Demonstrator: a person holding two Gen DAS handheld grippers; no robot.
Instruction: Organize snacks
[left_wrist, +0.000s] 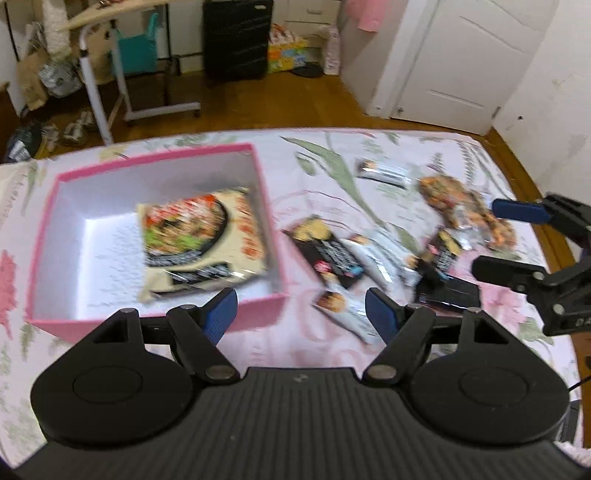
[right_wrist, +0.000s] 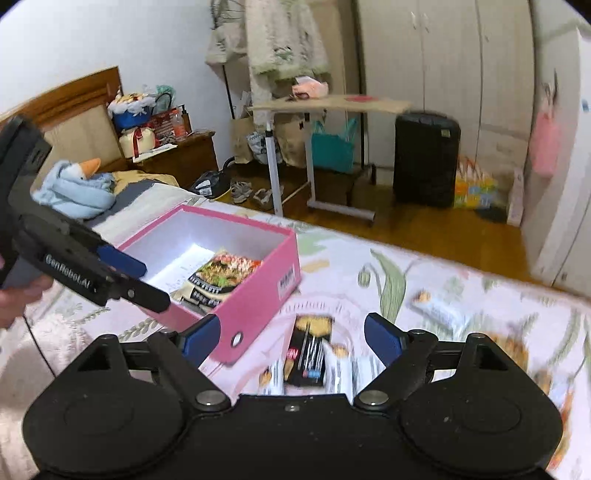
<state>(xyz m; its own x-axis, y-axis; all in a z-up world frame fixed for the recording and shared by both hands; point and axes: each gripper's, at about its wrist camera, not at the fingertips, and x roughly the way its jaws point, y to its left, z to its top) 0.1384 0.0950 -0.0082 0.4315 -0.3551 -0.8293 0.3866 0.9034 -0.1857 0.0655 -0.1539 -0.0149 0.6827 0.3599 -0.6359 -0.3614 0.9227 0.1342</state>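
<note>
Step in hand, by my judgement: between placements. One packet is already stowed and both grippers are free, hanging above the bed with nothing between their pads.

Left gripper (left_wrist: 301, 314): released, jaws apart, empty. It hangs over the near edge of the pink box (left_wrist: 271, 221), with the loose snacks ahead and to its right.

Right gripper (right_wrist: 291, 338): released, jaws spread wide, empty. It points down toward the black snack packet (right_wrist: 309, 350), which lies on the floral bedspread (right_wrist: 461, 291) just beyond the box's corner. The pads are clear of the packet; there is no contact.

Container: the pink box is open-topped with a white interior and rests on the bedspread. It holds one large noodle packet (left_wrist: 195, 236), lying flat and slightly askew against the right-hand wall. The rest of the box floor shows bare.

Items still outside: a loose cluster to the right of the box, comprising black packets (left_wrist: 325, 254), white-wrapped bars (left_wrist: 373, 258) partly overlapping them, an orange-patterned bag (left_wrist: 465, 206) further off, and one white bar (left_wrist: 386, 171) lying apart near the far side. Motion blur prevents an exact count.

Next move, as assessed: lower a gripper over one packet in the cluster, close across its narrow width and carry it to the free floor of the box. The overlap in the pile risks lifting or dragging a neighbour; the topmost or an outlying piece is the safer pick.
</note>
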